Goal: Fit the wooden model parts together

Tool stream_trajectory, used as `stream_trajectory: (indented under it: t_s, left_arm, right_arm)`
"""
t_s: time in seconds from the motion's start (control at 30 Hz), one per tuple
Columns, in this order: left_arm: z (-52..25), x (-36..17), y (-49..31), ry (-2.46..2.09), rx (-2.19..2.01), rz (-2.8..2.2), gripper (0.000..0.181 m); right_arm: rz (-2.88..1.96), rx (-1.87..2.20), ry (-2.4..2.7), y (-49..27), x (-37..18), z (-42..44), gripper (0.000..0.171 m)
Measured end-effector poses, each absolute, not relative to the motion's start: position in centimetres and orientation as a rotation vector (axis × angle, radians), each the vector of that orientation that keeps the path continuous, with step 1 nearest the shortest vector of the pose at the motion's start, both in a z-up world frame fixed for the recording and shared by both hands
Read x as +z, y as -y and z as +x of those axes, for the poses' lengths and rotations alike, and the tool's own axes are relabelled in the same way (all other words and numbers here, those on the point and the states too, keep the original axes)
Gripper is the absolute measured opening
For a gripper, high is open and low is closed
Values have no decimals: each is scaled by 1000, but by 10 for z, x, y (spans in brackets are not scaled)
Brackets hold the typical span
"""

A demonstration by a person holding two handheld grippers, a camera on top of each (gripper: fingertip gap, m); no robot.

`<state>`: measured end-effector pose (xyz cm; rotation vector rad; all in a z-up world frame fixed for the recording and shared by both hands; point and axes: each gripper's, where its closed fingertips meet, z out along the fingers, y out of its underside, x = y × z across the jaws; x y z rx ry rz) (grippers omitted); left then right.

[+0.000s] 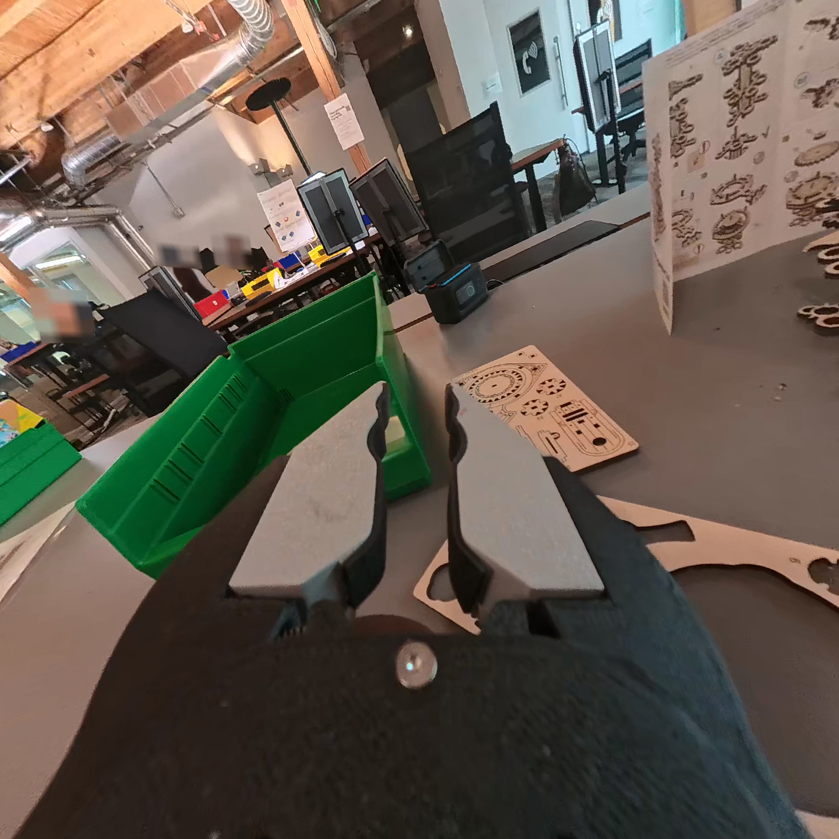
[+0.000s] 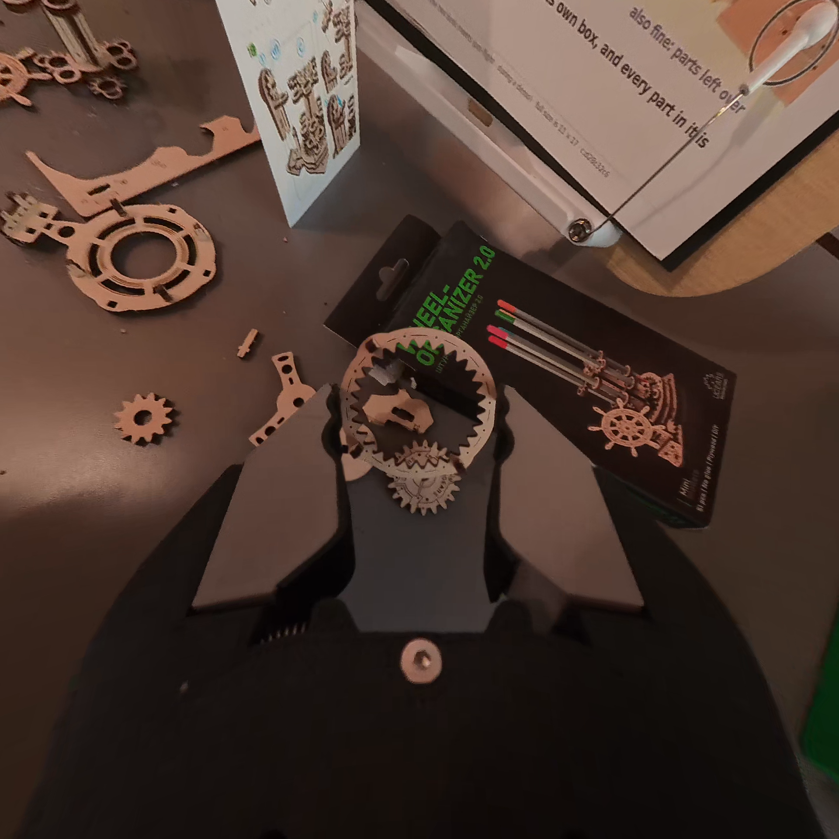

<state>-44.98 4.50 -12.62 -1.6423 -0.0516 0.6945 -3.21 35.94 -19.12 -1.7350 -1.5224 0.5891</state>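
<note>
In the right wrist view my right gripper is shut on a wooden ring gear assembly, a toothed ring with small gears and a shaped piece inside, held above the grey table. A round slotted wooden base, a small loose gear, a curved arm piece and a cut-out sheet scrap lie to its left. In the left wrist view my left gripper is open and empty, above the table, with an uncut wooden parts sheet just ahead on the right.
A green plastic bin stands ahead left of the left gripper. A folded instruction sheet stands upright. A black kit box lies under the held gear. An empty cut-out sheet lies at the right. A black device sits farther back. The left gripper's tips are roughly 55 cm from the right gripper's.
</note>
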Motion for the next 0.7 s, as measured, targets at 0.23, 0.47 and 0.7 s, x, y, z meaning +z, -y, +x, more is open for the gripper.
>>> stream_trajectory:
  t_s: [0.23,0.47,0.7]
  left_arm:
    - [-439,-133,-55,-55,749,-1676,21]
    - [-374,-108,-96,-428,684,-1656,16]
    - [-287,-154,-173,-758,-24,-1938,32]
  right_arm:
    - [-1646,747,1573,-342,-173,-38,65]
    - [-1340,1063,1781,-270,-64,-94,65]
    - [-1264,925,2170,-208,-64,-219,65]
